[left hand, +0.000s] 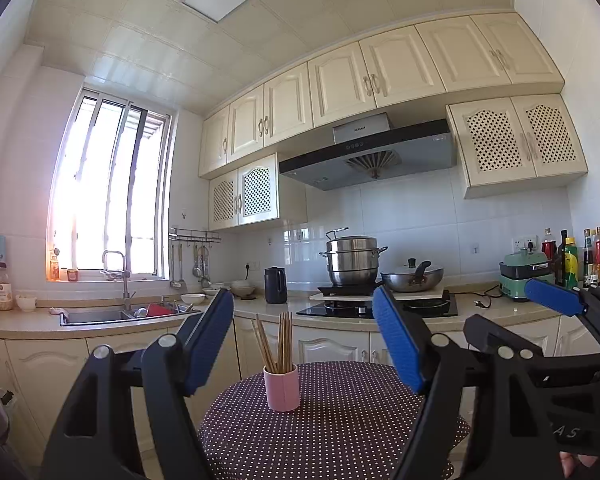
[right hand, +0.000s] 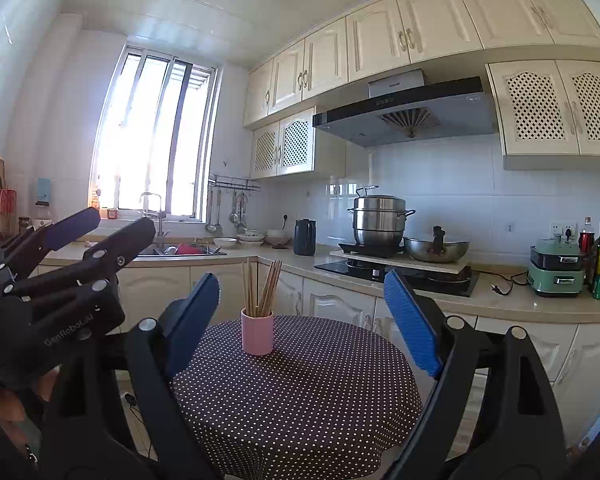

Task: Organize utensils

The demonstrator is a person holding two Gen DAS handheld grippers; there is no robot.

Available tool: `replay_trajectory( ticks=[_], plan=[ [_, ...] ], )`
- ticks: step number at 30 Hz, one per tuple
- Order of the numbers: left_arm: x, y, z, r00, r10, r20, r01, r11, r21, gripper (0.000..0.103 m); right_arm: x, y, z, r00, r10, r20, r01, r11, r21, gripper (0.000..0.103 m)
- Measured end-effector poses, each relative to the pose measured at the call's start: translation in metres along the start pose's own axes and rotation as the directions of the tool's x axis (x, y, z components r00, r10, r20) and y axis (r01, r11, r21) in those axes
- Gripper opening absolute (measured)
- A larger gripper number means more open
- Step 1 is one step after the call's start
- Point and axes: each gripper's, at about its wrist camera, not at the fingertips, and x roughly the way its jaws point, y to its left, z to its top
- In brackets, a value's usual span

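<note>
Both sets of jaws fill the bottom of my views, so starting there. Left gripper is spread wide, blue pads apart, nothing between them, just hanging in the air in front of the round worktop with its dark polka-dot cloth. Right gripper is the same deal: released, pads well apart, gripping nothing. From the left wrist view I can see the right one off to the side, and the right wrist view shows the left one the same way, with a bit of my hand under it.

Stuff I'm here for: a pink cup standing upright on the worktop, toward the far edge, with a bunch of wooden chopsticks sticking up out of it, fanned out and leaning a little. I can't count them properly, they overlap. Cup sits in line with the gap of both jaws, but apart from them, no contact.

Behind it all is the kitchen counter with a steel steamer pot on the stove and a black kettle nearby.
</note>
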Motion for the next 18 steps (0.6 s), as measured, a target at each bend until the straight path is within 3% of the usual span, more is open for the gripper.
replay_trajectory(
  ticks=[18],
  plan=[
    [-0.0015, 0.0028, -0.0028, 1.000, 0.000, -0.003, 0.000, 1.000, 0.000, 0.071, 0.0019, -0.0018, -0.0032, 1.000, 0.000, -0.006, 0.000, 1.000, 0.001, 0.084]
  ],
)
